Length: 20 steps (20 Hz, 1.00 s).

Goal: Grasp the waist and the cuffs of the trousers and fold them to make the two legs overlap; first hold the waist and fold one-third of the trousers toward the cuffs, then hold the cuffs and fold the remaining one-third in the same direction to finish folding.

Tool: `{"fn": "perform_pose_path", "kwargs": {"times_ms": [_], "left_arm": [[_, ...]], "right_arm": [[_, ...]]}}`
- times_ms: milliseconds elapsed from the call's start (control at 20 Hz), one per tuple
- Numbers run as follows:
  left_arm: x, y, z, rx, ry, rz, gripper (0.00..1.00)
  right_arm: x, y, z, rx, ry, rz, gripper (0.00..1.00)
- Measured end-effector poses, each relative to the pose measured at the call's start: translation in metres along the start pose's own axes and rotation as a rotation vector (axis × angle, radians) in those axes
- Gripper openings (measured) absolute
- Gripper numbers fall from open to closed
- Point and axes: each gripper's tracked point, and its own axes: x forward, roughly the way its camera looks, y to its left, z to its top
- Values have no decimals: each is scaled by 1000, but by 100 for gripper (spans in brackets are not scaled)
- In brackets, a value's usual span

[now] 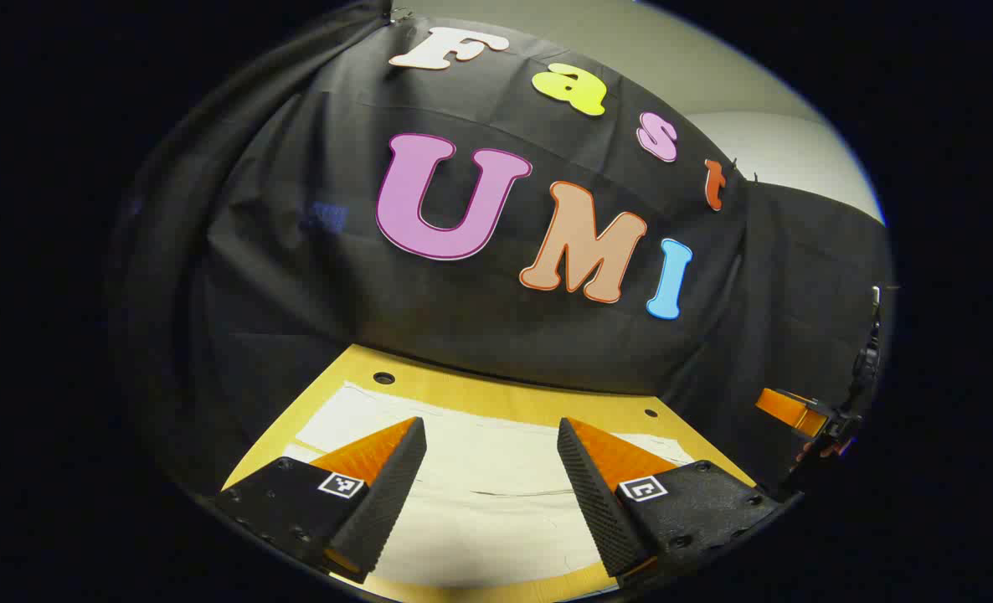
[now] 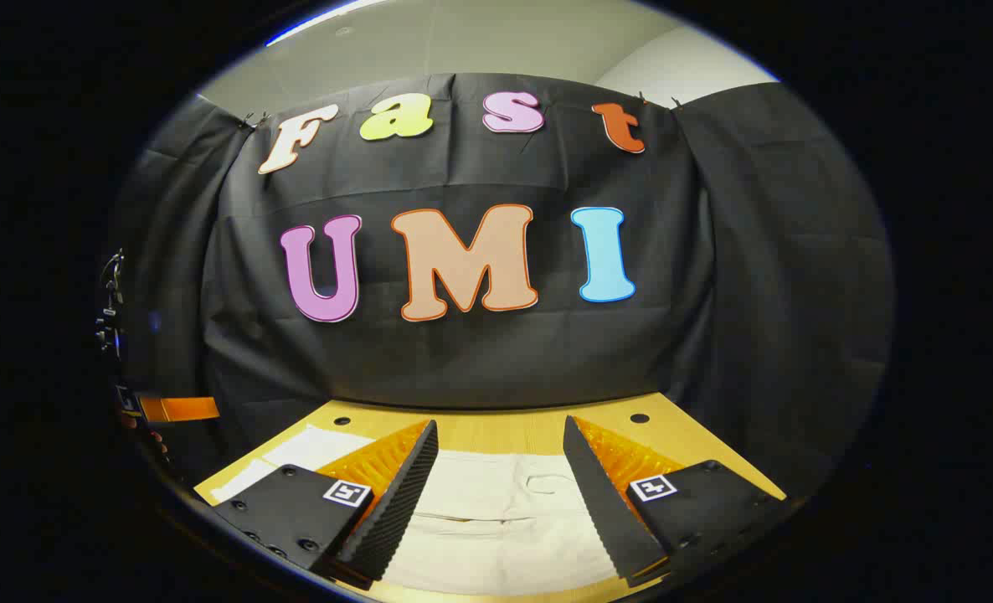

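Cream-white trousers point(image 1: 480, 494) lie flat on a yellow wooden table point(image 1: 496, 394). In the left gripper view my left gripper point(image 1: 491, 431) hovers above the cloth, open, nothing between its fingers. In the right gripper view the trousers point(image 2: 496, 511) show a pocket seam and a fold line, and my right gripper point(image 2: 501, 431) stands open over them, also holding nothing. The other gripper point(image 1: 798, 410) shows at the far right edge of the left gripper view, and the other gripper point(image 2: 178, 409) shows at the far left edge of the right gripper view.
The black cloth wall point(image 2: 480, 352) rises right behind the table's far edge. Small round holes point(image 1: 383, 378) sit near the table's back corners. A dark stand with clamps point(image 1: 869, 360) is at the far right.
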Motion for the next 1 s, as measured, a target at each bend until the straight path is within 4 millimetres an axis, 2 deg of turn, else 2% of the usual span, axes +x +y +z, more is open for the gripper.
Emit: {"fn": "perform_pose_path", "kwargs": {"times_ms": [150, 200, 300, 850, 950, 1000], "left_arm": [[-1, 0, -3, 37, 7, -7, 94], [-1, 0, -5, 49, 14, -10, 94], [-1, 0, -8, 65, 30, -17, 93], [5, -4, -13, 101, 61, -64, 94], [3, -6, -16, 112, 72, -88, 94], [3, -6, -25, 133, 92, -107, 93]], "right_arm": [[-4, -3, -2, -16, 7, 0, 96], [-5, -4, -3, -21, 10, -4, 93], [-7, -5, -3, -20, 12, -8, 96], [-8, -13, -10, -35, 23, -32, 96], [-7, -15, -11, -28, 28, -36, 96], [-8, -15, -12, -27, 32, -36, 96]]}}
